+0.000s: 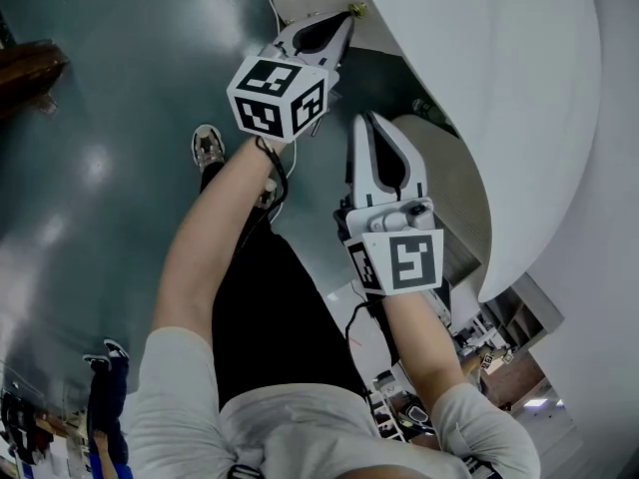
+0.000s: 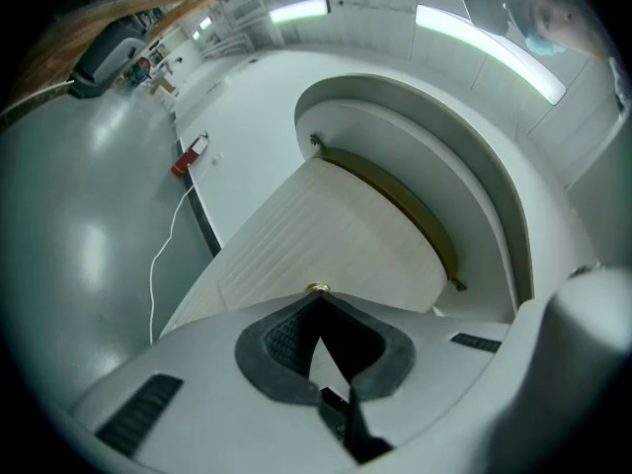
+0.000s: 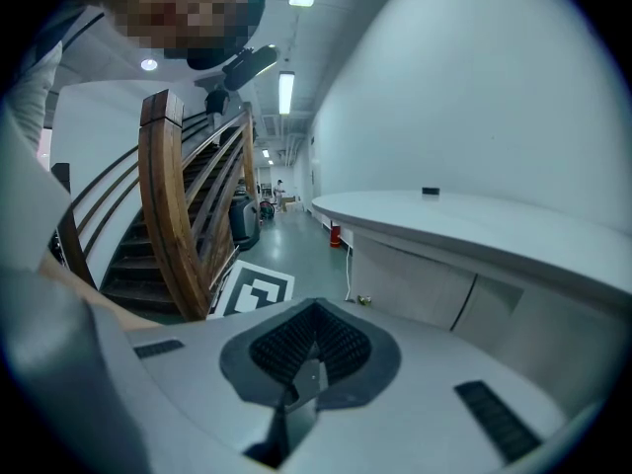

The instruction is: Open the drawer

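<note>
Pale, finely ribbed drawer front (image 2: pixel 326 235) set in a curved white counter (image 1: pixel 499 68), with a small brass knob (image 2: pixel 317 289) at the near edge. Left gripper (image 2: pixel 317 302) pressed together, pinching that knob. Right gripper (image 3: pixel 314 309) closed on nothing, just beside the counter's overhanging rim. Wide grey floor (image 1: pixel 100 118) out to the left; wooden staircase (image 3: pixel 168 215) well apart

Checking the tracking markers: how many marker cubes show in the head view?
2. One marker cube sits on the left hand-held gripper, at upper centre. The other cube sits on the right hand-held gripper, lower and to the right. No others seem hidden.
</note>
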`<state>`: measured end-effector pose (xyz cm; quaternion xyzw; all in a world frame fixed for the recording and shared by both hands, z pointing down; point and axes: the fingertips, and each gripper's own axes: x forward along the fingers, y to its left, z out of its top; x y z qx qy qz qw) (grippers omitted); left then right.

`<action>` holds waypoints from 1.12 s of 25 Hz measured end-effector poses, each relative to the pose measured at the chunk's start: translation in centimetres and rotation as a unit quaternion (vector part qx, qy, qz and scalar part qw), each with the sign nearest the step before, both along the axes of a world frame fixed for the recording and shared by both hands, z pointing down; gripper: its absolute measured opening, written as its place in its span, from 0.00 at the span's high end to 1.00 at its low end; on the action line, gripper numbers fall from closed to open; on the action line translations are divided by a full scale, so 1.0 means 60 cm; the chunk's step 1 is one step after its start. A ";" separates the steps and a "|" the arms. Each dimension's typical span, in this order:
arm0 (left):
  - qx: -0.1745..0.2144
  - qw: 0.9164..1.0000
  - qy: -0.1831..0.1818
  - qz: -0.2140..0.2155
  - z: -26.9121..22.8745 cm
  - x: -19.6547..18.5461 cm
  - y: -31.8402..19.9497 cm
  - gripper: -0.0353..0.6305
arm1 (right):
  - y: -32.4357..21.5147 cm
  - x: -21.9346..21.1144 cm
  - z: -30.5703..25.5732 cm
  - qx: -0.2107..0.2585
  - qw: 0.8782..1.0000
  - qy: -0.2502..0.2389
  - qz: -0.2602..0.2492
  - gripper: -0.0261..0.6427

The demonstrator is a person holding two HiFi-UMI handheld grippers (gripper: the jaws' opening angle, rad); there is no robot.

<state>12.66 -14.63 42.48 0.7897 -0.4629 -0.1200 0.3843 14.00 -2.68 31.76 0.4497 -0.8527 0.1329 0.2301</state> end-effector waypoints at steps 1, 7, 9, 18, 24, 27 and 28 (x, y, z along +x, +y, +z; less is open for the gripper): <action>-0.001 1.000 -0.006 -0.001 0.004 -0.006 0.005 0.94 | 0.000 0.000 0.003 -0.001 1.000 0.000 0.002 0.94; 0.020 0.999 -0.048 0.004 -0.007 -0.055 0.049 0.94 | -0.016 -0.017 0.030 0.005 1.000 0.021 0.004 0.94; 0.028 0.997 -0.072 -0.005 -0.015 -0.082 0.067 0.94 | -0.028 -0.023 0.046 0.012 0.999 0.037 -0.003 0.94; 0.016 0.991 -0.129 -0.014 -0.014 -0.177 0.132 0.94 | -0.124 -0.024 0.128 -0.009 0.996 0.017 0.091 0.81; -0.001 0.990 -0.141 -0.011 -0.012 -0.229 0.158 0.94 | -0.179 0.012 0.169 0.023 0.966 0.049 0.253 0.78; -0.005 0.985 -0.174 -0.002 -0.013 -0.253 0.182 0.94 | -0.193 0.020 0.187 0.024 0.950 0.051 0.307 0.79; -0.007 0.983 -0.184 -0.001 -0.012 -0.260 0.189 0.94 | -0.196 0.019 0.188 0.028 0.947 0.052 0.314 0.79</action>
